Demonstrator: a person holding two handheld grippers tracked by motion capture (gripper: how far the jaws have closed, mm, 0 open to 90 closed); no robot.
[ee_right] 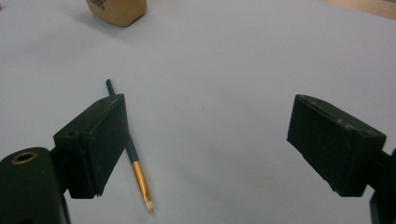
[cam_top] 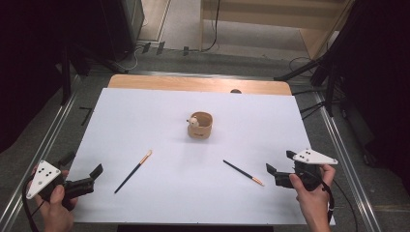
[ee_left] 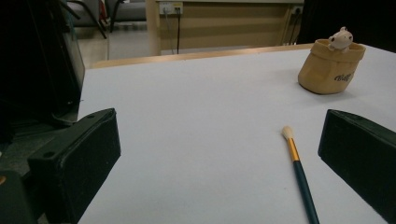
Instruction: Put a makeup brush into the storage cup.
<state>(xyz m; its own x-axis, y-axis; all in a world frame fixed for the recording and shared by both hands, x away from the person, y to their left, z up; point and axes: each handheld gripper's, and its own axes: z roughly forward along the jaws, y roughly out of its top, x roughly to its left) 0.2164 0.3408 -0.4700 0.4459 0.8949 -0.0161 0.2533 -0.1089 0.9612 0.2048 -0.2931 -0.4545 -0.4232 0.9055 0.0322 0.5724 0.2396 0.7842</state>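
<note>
Two dark-handled brushes with copper ferrules lie on the white table cover. The left brush lies just ahead of my left gripper, which is open near the front left corner with nothing between its jaws. The right brush lies left of my right gripper, partly hidden behind one jaw in the right gripper view. That gripper is open and empty too. A tan cup with a small white figure on its rim stands mid-table.
The wooden tabletop edge shows beyond the white cover. Metal rails run along both sides of the table. Dark stands and cables sit on the floor at the far right.
</note>
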